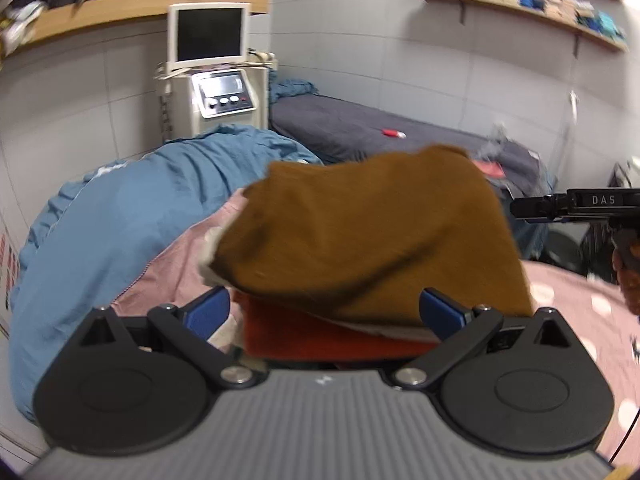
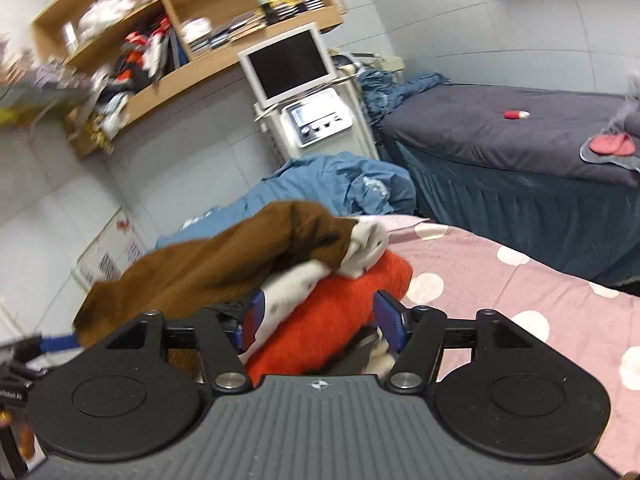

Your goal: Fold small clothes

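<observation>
Left wrist view. The left claw [image 1: 325, 312] is seen with its blue pads [image 1: 208, 312] spread wide, one on either side of a pile of small clothes. No cloth is pinched between them. The pile is topped by a brown garment [image 1: 372, 232], blurred, under which a white layer and a red garment [image 1: 320, 340] are partly seen. The pile is carried by a bed with a pink sheet with white dots [image 1: 560, 304]. A crumpled blue duvet [image 1: 120, 216] is seen to the left of the pile. Behind it a cream machine with a monitor [image 1: 212, 64] is placed against the wall, beside a second bed with a dark grey cover [image 1: 360, 124], on which a small red object [image 1: 392, 133] lies. The body of the right claw [image 1: 576, 204] is visible at the right edge; whether its jaws are apart cannot be told from here. Wall shelves [image 1: 520, 0] are seen above.

Right wrist view. The right claw [image 2: 318, 316] is shown with its pads well apart and with the red garment [image 2: 340, 312] and a white garment [image 2: 320, 276] lying between them; a firm grip on either cannot be confirmed. The brown garment [image 2: 208, 272] is draped over the left part of the pile. The pink dotted sheet [image 2: 520, 308] extends to the right. The blue duvet [image 2: 340, 184], the machine [image 2: 304, 92], a wooden shelf unit [image 2: 192, 20] and the grey bed [image 2: 500, 136] are seen beyond.
</observation>
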Tool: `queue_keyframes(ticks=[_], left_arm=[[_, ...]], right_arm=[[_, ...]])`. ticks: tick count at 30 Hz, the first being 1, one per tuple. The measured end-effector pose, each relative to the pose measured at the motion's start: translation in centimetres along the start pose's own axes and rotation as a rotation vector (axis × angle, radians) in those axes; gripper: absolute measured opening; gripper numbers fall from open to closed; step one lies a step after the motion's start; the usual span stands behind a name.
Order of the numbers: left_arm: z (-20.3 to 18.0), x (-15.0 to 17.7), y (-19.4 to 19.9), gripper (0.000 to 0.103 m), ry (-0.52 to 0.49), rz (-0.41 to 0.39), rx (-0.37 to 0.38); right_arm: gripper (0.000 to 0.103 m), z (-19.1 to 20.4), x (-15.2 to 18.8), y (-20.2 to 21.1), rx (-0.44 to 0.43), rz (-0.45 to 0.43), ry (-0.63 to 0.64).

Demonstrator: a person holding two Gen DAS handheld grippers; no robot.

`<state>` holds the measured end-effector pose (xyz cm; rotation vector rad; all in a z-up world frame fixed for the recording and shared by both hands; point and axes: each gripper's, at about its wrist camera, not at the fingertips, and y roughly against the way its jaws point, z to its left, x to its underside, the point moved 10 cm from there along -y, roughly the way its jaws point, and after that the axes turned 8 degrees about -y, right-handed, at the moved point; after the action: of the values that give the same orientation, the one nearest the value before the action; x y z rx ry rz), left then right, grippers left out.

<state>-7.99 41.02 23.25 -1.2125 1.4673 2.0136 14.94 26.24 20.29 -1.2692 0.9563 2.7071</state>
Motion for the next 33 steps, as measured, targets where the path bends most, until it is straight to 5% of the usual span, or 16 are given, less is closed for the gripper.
queue_keyframes(ticks=[5, 11, 20, 33], left_arm=[[-3.4, 0.4, 1.4, 0.103, -0.075, 0.074, 0.019], [-5.1, -1.3, 3.7, 0.103, -0.195, 0.081, -0.128], [-3.6, -2.9, 4.0, 0.103, -0.129, 0.237, -0.142], [-2.4, -1.7, 0.4, 0.103, -0.152, 0.36, -0.138]], right_arm=[[0.103, 2.8, 3.6, 2.0, -0.01, 0.143, 0.178], [0.103, 7.3, 2.7, 4.7, -0.065, 0.183, 0.342], [0.103, 12.5, 1.5, 3.8, 0.04, 0.27, 0.72], [0.103, 12.4, 3.4, 0.3, 0.14, 0.453, 0.768]])
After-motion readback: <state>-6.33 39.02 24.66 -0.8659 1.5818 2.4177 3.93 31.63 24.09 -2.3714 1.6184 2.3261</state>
